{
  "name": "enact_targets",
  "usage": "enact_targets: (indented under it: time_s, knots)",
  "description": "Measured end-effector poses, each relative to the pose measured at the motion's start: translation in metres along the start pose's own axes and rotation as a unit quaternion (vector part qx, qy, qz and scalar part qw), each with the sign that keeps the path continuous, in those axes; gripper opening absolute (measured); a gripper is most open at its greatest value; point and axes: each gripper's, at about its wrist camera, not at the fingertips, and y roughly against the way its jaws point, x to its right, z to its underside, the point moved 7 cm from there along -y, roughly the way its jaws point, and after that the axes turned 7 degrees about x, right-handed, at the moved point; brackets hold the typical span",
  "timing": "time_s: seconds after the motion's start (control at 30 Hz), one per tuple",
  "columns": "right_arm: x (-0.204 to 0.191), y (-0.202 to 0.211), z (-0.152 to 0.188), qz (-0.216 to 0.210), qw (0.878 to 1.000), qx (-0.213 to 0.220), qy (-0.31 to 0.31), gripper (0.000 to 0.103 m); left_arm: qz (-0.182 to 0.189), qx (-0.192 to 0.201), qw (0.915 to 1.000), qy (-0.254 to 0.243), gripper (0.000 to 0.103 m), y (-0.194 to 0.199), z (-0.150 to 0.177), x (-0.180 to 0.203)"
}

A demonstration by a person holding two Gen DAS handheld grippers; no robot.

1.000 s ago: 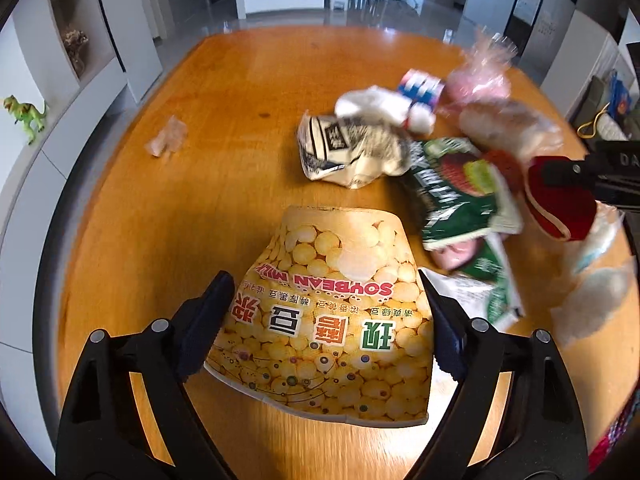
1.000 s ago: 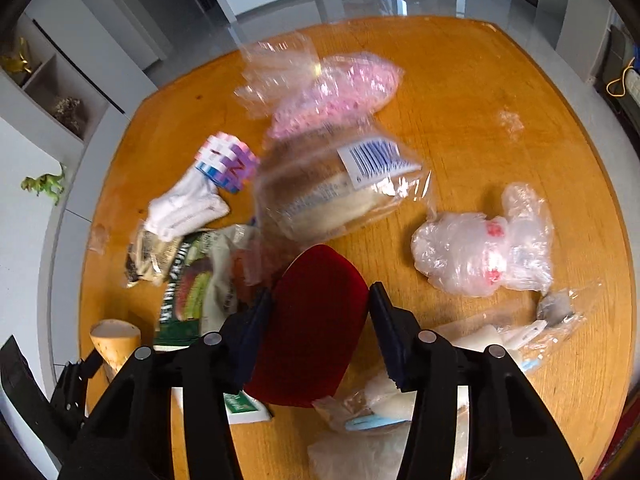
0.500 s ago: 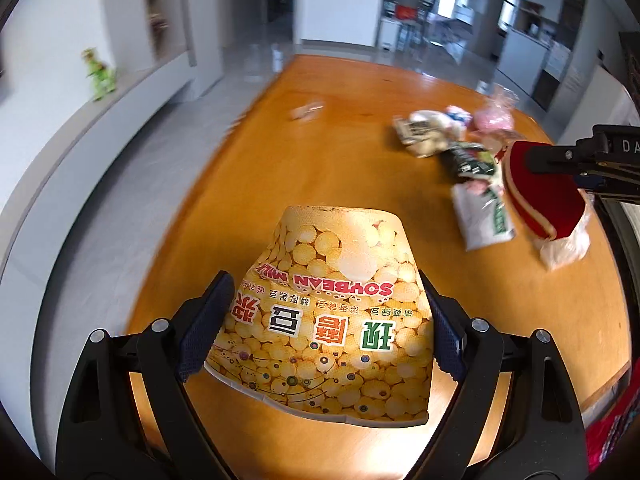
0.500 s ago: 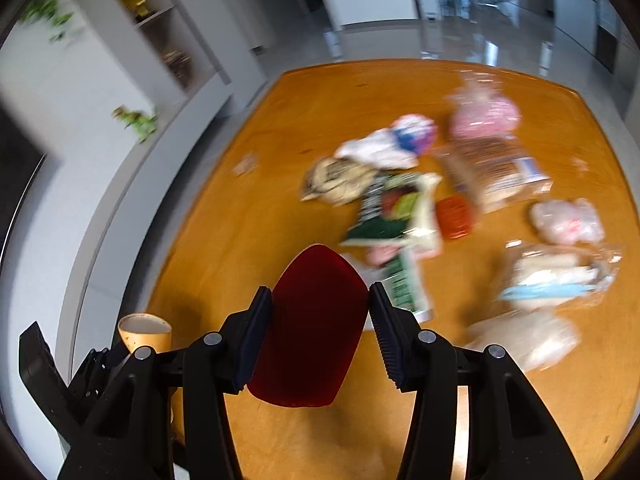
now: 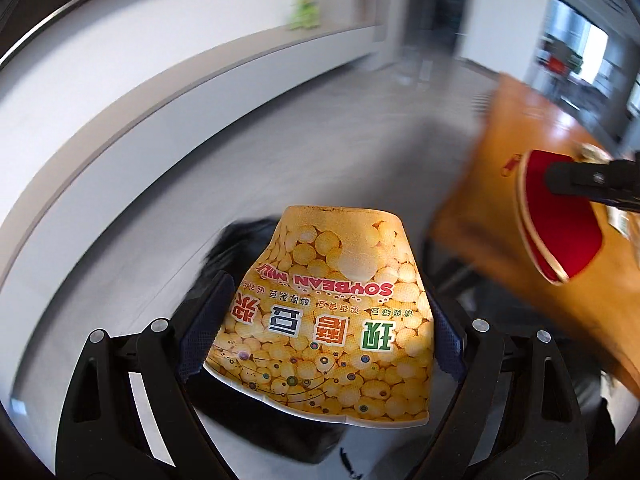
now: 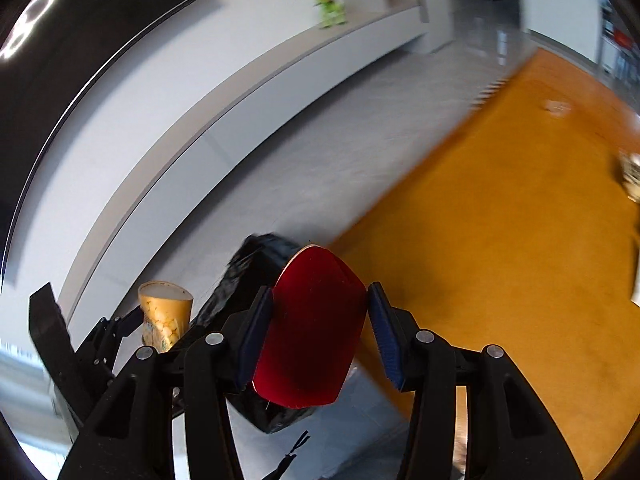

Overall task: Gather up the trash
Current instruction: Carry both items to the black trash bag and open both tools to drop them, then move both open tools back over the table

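Observation:
My left gripper (image 5: 320, 320) is shut on a yellow soybean-milk paper cup (image 5: 332, 312), held upside down above a black trash bag (image 5: 236, 248) on the floor. My right gripper (image 6: 320, 320) is shut on a squashed red paper cup (image 6: 316, 328), held over the same black bag (image 6: 256, 264) beside the table's corner. The yellow cup (image 6: 164, 312) shows at the lower left of the right wrist view. The red cup (image 5: 560, 216) shows at the right of the left wrist view.
The orange wooden table (image 6: 500, 240) lies to the right, with scraps of trash (image 6: 632, 176) near its far edge. Grey floor and a long white ledge (image 6: 280, 68) with a green toy dinosaur (image 6: 328, 4) lie to the left.
Both grippers have swung left off the table, each keeping its cup, and are now over the black bag on the floor. The pile of trash has left the view.

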Motion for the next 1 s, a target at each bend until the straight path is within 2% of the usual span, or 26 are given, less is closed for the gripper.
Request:
enact_targets:
  time_s: [0.03, 0.07, 0.1, 0.13, 0.2, 0.27, 0.43, 0.6, 0.77, 1.0]
  knots:
    - [-0.013, -0.009, 0.002, -0.010, 1.000, -0.007, 0.012, 0.051, -0.016, -0.006, 0.9997, 0.017, 0.088, -0.002, 0.009, -0.020]
    - [-0.035, -0.024, 0.004, -0.020, 0.999, -0.016, 0.036, 0.058, -0.027, -0.011, 0.9992, 0.028, 0.093, -0.004, 0.015, -0.033]
    - [-0.043, -0.032, 0.005, -0.011, 0.999, -0.018, 0.047, 0.066, -0.050, -0.017, 0.9978, 0.040, 0.098, -0.007, 0.022, -0.049]
    - [-0.052, -0.040, 0.005, 0.002, 0.998, -0.014, 0.054, 0.079, -0.063, -0.020, 0.9967, 0.046, 0.098, -0.008, 0.025, -0.057]
    - [-0.070, -0.048, 0.007, -0.010, 0.998, -0.012, 0.059, 0.080, -0.071, -0.024, 0.9953, 0.061, 0.098, -0.009, 0.031, -0.071]
    - [-0.072, -0.054, 0.009, -0.014, 0.998, -0.022, 0.061, 0.080, -0.061, -0.027, 0.9946, 0.079, 0.098, -0.007, 0.036, -0.083]
    - [-0.062, -0.051, 0.007, -0.011, 0.997, -0.023, 0.068, 0.080, -0.070, -0.029, 0.9949, 0.067, 0.098, -0.012, 0.030, -0.088]
    - [-0.042, -0.036, 0.002, -0.009, 0.998, -0.014, 0.054, 0.080, -0.060, -0.029, 0.9964, 0.054, 0.098, -0.009, 0.026, -0.064]
    - [-0.007, -0.007, -0.002, 0.000, 0.999, 0.007, 0.036, 0.080, -0.035, -0.016, 0.9989, 0.026, 0.098, 0.004, 0.010, -0.024]
    - [0.074, 0.048, -0.009, 0.042, 0.998, 0.043, -0.007, 0.080, 0.042, 0.003, 0.9986, -0.032, 0.098, 0.018, -0.025, 0.063]
